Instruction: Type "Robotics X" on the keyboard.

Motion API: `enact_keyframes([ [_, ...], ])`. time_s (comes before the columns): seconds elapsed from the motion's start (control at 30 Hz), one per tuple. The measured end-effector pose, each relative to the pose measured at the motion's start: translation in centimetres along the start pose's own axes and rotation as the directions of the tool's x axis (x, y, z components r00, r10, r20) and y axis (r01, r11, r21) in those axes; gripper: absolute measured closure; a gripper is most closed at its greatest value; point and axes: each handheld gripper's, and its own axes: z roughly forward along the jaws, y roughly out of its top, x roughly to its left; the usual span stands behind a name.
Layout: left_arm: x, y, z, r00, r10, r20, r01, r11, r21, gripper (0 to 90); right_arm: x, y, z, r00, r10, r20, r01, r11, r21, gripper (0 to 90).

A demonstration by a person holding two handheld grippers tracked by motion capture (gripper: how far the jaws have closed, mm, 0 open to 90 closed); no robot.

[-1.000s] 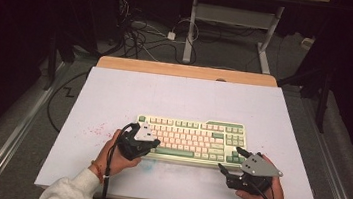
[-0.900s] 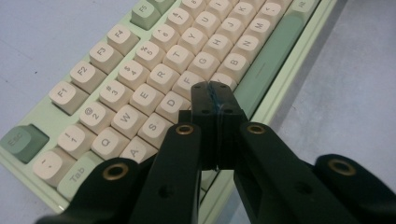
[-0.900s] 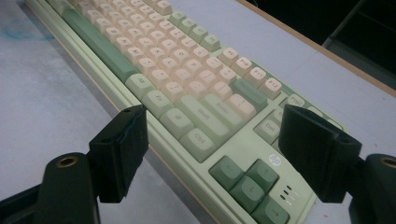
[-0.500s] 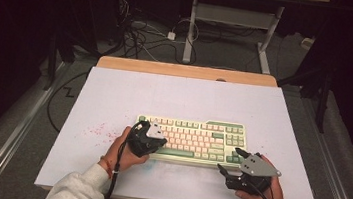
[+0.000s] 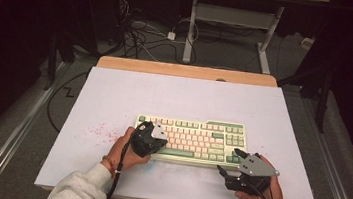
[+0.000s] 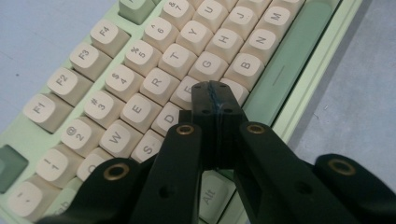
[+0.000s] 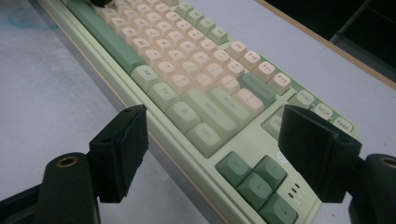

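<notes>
- Keyboard, green and cream, lying flat toward the 6 o'clock half of the white table in the high view, long side running 9 to 3.
- Left gripper over the keyboard's 9 o'clock end, held in the left hand, cable trailing down past the sleeve toward 6.
- Right gripper at 5 o'clock of the keyboard, just off its near right corner, grey plate on top, right hand behind it.
- Faint red specks on the table at 9 o'clock of the keyboard.
- Over to the left gripper view: left gripper with jaws pressed together, nothing between them, tips down among the letter keys around D and F, whether touching a key hard to tell.
- Space bar at 2 o'clock of the tips, bare table beyond it at 3.
- On to the right gripper view: right gripper with jaws spread wide, nothing pinched.
- Keyboard's right end framed between the pads, arrow keys at 5 o'clock, just ahead of the right-hand pad.
</notes>
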Motion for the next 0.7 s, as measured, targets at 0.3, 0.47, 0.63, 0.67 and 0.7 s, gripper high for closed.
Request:
enact_keyframes([
  [0.3, 0.02, 0.12, -0.68, 0.9998, 0.007, -0.017, -0.007, 0.9996, -0.026, 84.9, -0.02, 0.05, -0.05, 1.0, 0.004, 0.003, -0.004, 1.0, -0.005, 24.4],
  [0.47, 0.0, 0.1, -1.02, 0.9993, 0.019, -0.033, -0.02, 0.9989, -0.043, 81.8, -0.02, 0.07, -0.08, 1.0, 0.003, 0.006, -0.003, 1.0, -0.007, 24.4],
  [0.63, 0.15, 0.0, -1.05, 0.9991, 0.014, -0.04, -0.016, 0.9987, -0.048, 77.9, -0.05, 0.05, -0.08, 1.0, 0.004, 0.006, -0.004, 1.0, -0.006, 24.4],
  [0.67, 0.16, -0.03, -1.05, 0.9988, 0.015, -0.046, -0.017, 0.9986, -0.049, 76.1, -0.05, 0.06, -0.08, 1.0, 0.005, 0.005, -0.005, 1.0, -0.006, 24.4],
  [0.7, 0.18, -0.05, -1.08, 0.9989, 0.014, -0.044, -0.016, 0.9985, -0.052, 75.3, -0.04, 0.06, -0.09, 1.0, 0.004, 0.005, -0.004, 1.0, -0.007, 24.4],
])
